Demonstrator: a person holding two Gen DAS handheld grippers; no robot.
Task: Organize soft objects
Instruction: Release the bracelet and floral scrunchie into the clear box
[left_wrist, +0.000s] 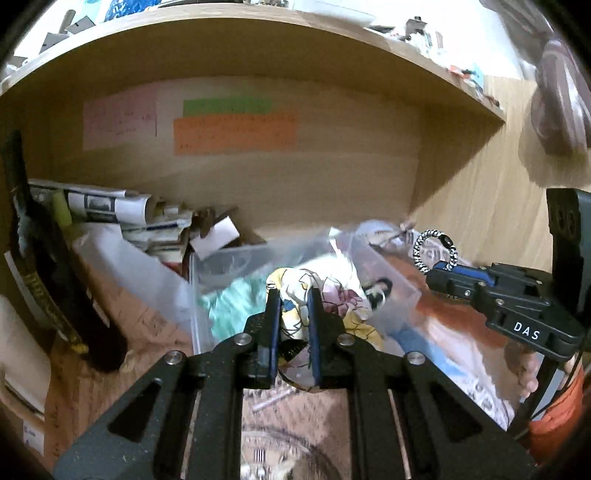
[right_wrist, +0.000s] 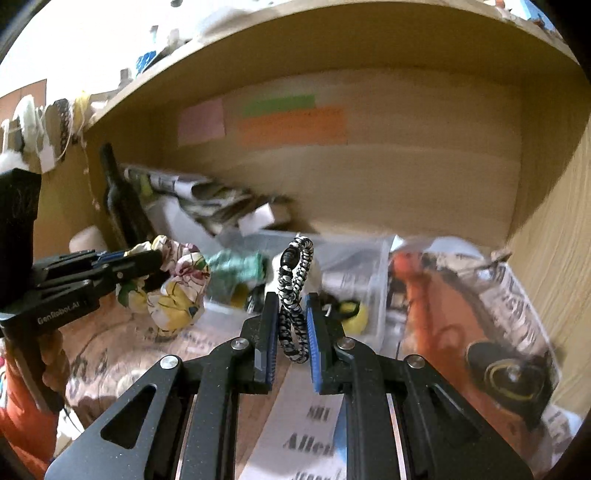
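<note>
The left gripper (left_wrist: 292, 295) was clenched on a floral cloth scrunchie (left_wrist: 295, 314), its blue pads (left_wrist: 273, 325) pressed into the bunched fabric just above the clear plastic bin (left_wrist: 207, 280). The right gripper (right_wrist: 291, 299) pinched a black-and-white braided hair tie (right_wrist: 295, 280) — the loop stood upright between its fingers. Beyond both, teal fabric (right_wrist: 236, 266) lay in the bin, under a wooden shelf (left_wrist: 258, 44) — coloured paper notes (left_wrist: 236, 133) on its back panel.
</note>
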